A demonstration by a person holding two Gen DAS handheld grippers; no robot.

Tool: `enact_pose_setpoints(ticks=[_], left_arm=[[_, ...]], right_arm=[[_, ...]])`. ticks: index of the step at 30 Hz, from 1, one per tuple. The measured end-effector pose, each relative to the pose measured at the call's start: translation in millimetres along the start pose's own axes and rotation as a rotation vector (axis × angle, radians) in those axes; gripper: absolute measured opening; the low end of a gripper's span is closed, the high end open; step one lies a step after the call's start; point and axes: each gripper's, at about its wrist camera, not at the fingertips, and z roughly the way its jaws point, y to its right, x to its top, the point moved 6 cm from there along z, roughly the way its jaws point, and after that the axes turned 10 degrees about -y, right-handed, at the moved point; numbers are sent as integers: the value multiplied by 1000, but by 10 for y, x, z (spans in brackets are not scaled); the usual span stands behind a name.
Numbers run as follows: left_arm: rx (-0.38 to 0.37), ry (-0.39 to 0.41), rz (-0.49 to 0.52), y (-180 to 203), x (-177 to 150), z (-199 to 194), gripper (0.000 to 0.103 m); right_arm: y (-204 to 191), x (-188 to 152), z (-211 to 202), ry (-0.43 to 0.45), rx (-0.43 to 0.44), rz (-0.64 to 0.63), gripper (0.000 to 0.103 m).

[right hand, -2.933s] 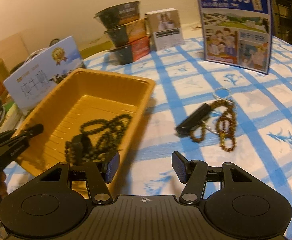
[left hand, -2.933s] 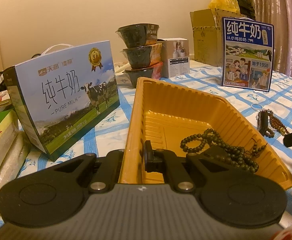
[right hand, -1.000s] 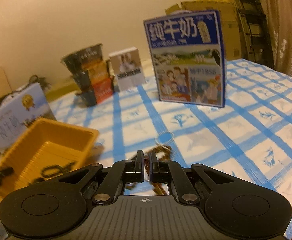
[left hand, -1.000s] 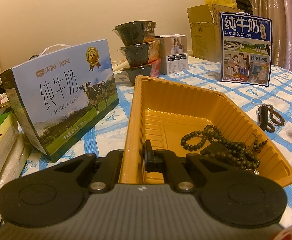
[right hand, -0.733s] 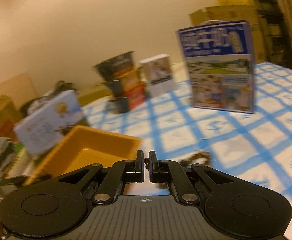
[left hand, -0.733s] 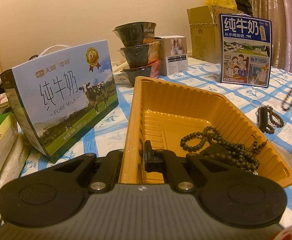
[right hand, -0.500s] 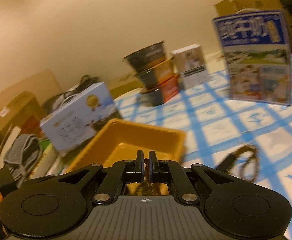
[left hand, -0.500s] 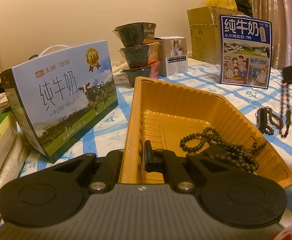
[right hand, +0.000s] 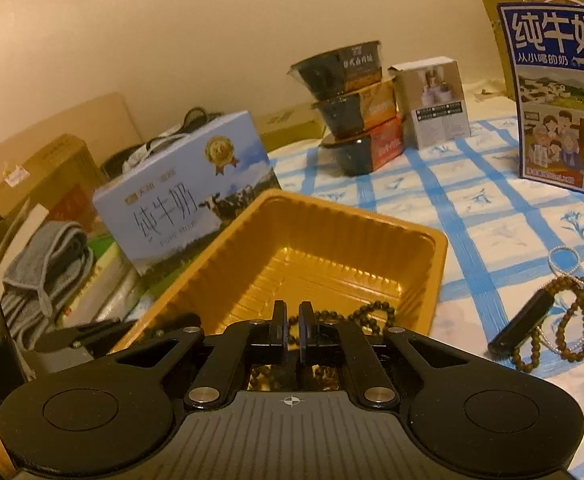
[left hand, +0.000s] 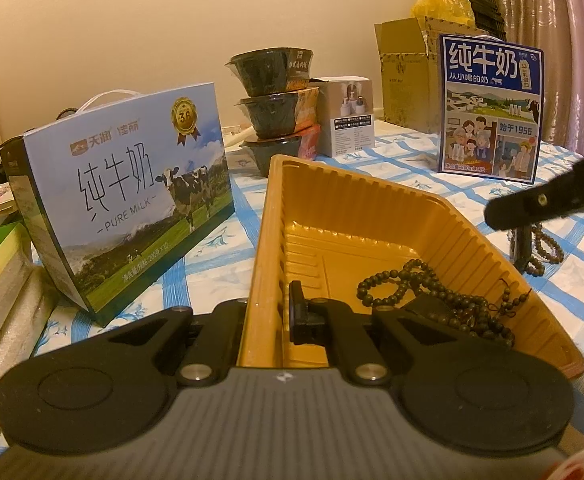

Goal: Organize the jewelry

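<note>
A yellow plastic tray (left hand: 352, 176) (right hand: 372, 216) sits on the blue-checked cloth. My left gripper (left hand: 272, 312) is shut on its near wall, one finger inside and one outside. A dark green bead necklace (left hand: 412, 280) (right hand: 372, 312) lies in the tray. My right gripper (right hand: 292, 320) hovers over the tray's near end, its jaws opening with a narrow gap and nothing pinched. Brown beads (right hand: 260, 372) show below it in the tray. In the left wrist view the right gripper's finger (left hand: 540, 200) reaches over the tray's right rim.
On the cloth right of the tray lie a black bar (right hand: 520, 328), a brown bead bracelet (right hand: 564, 320) and a silver ring (right hand: 564, 260). A milk box (left hand: 124, 200) stands left of the tray. Stacked bowls (left hand: 272, 96), a small box (left hand: 352, 120) and a blue milk box (left hand: 492, 108) stand behind.
My right gripper swung left from over the cloth to over the tray with a brown bead strand pinched. The strand no longer hangs from its jaws, and their gap has widened. The left gripper stayed put.
</note>
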Motion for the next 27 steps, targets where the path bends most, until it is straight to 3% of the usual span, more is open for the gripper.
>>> enact_pose_setpoints(ticks=[2, 6, 19, 27], left_arm=[[1, 0, 0, 1, -1, -1, 5], [2, -2, -1, -2, -3, -3, 5], [10, -6, 10, -14, -19, 15, 5], [11, -8, 13, -9, -26, 16, 5]], right_arm=[[37, -46, -32, -4, -1, 6, 12], [175, -158, -154, 0, -36, 38, 39], [1087, -614, -508, -41, -263, 205, 42], [1354, -625, -479, -45, -319, 259, 42]])
